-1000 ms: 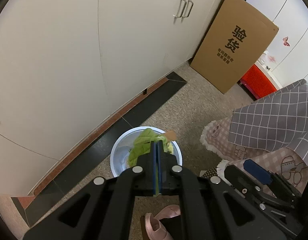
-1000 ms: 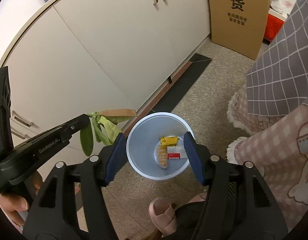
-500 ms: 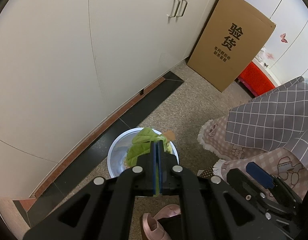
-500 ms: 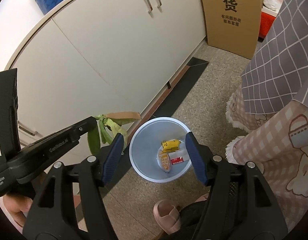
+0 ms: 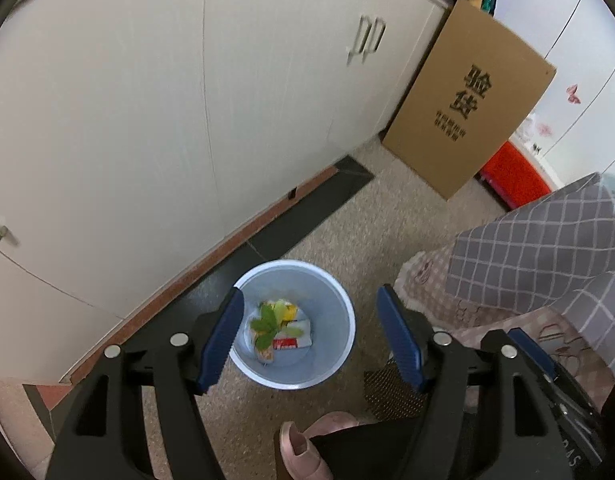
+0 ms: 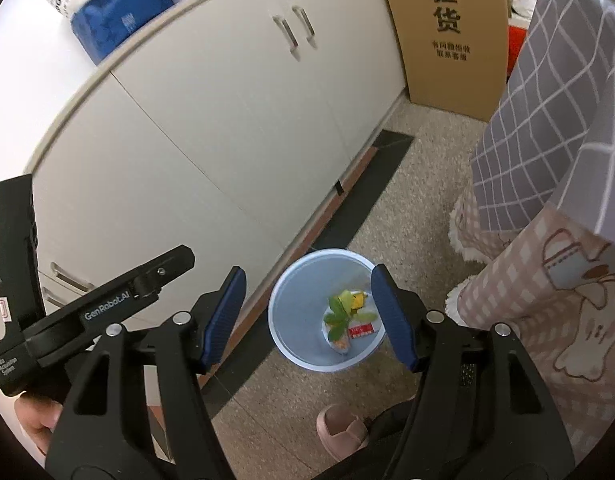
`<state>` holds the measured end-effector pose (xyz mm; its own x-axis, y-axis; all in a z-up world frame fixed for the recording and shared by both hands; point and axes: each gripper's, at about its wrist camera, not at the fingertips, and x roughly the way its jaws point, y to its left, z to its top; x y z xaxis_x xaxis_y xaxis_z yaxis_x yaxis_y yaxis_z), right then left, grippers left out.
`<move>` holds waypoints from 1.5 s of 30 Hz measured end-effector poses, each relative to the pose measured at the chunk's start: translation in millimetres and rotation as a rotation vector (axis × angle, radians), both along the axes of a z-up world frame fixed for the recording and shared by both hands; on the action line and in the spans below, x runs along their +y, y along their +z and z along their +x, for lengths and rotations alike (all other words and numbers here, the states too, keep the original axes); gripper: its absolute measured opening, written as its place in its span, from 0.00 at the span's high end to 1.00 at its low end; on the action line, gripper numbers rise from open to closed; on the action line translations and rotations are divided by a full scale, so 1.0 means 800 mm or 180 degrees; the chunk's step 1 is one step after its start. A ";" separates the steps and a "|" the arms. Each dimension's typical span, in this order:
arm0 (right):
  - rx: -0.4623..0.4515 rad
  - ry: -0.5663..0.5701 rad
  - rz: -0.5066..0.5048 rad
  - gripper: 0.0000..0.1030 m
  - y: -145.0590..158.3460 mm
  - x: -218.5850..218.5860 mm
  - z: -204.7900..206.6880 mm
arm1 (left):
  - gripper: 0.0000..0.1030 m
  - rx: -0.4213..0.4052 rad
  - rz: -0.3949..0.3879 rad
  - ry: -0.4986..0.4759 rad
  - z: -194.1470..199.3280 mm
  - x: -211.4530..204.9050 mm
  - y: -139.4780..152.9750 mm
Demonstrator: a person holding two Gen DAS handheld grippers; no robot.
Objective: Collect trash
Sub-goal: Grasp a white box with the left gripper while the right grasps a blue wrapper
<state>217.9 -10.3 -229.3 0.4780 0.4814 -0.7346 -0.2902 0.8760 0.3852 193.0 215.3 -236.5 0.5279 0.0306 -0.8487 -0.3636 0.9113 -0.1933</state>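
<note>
Left wrist view: the left tongs (image 5: 307, 336) have just been opening and now stand wide with nothing between them, up above the pale blue bin (image 5: 339, 300) on the floor; the green leaves (image 5: 267, 326) lie down inside it on the wrappers (image 5: 293, 340); right tongs (image 6: 307, 316) are wide open too, holding nothing, over the same bin by the white cupboard (image 6: 211, 128).

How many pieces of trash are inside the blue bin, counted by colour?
Green leafy sprig: 1
Yellow wrapper: 1
Red-and-white packet: 1
Orange-patterned packet: 1
Total in the blue bin: 4 visible
</note>
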 end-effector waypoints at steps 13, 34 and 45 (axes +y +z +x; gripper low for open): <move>-0.0870 -0.0116 0.0354 0.35 0.144 -0.064 -0.065 | 0.34 -0.1080 0.0248 -0.0090 -0.065 -0.071 0.158; -0.0954 -0.1555 0.0269 0.35 0.175 -0.387 -0.076 | 0.33 -0.1066 0.0259 -0.1928 0.037 -0.398 0.199; -0.0841 -0.1712 0.0054 0.35 0.164 -0.431 -0.020 | 0.33 -0.0781 0.0006 -0.2261 0.139 -0.466 0.167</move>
<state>201.8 -355.2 -97.9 0.8233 0.1318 -0.5521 0.1045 0.9209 0.3756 304.1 -157.5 -103.0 0.5951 -0.3867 -0.7045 0.3654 0.9110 -0.1913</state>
